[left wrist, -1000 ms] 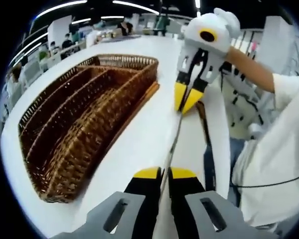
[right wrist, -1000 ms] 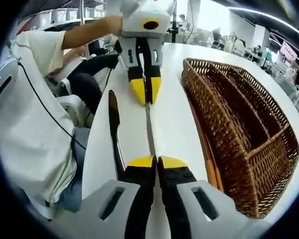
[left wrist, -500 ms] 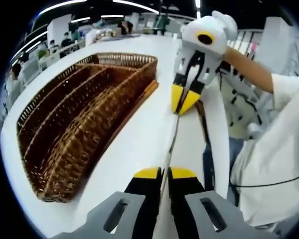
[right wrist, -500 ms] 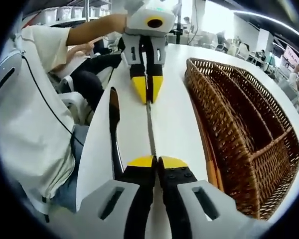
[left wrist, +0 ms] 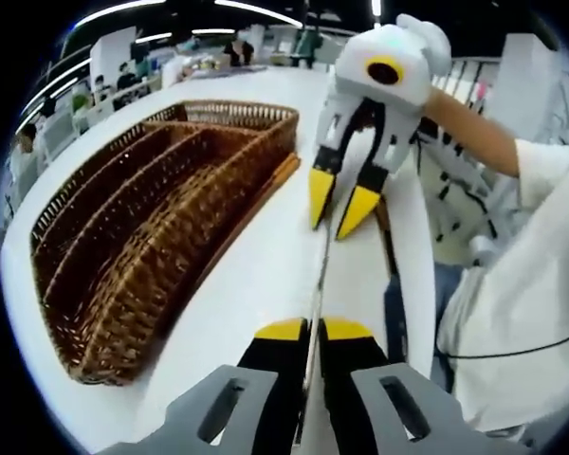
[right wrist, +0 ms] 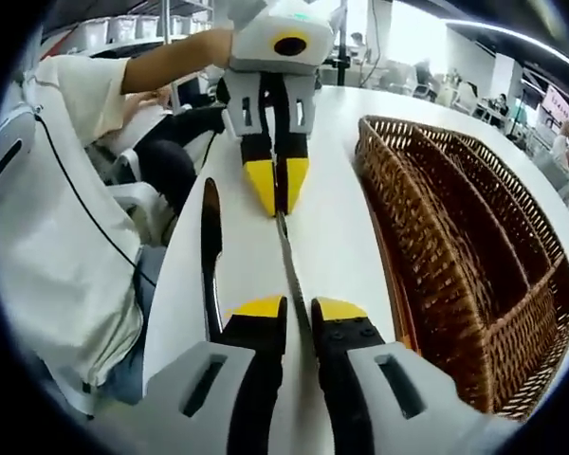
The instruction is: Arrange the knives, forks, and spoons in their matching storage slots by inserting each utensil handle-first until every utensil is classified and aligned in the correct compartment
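In the left gripper view, the left gripper (left wrist: 313, 330) is held low over the desk with its yellow-tipped jaws pressed together on a thin utensil shaft. In the right gripper view it (right wrist: 276, 186) is seen from the front, jaws closed. The right gripper (right wrist: 298, 309) is held facing it along the near desk edge with jaws parted; a gap is seen between its tips (left wrist: 339, 201). A bare forearm (left wrist: 474, 128) is extended behind it.

utensil (left wrist: 317, 284) on table (left wrist: 256, 275), basket (left wrist: 152, 227) alongside

basket (left wrist: 152, 227): brown woven wicker, rough; knife (right wrist: 286, 261): thin bare metal; table (left wrist: 266, 265): white, smooth, faintly glossy
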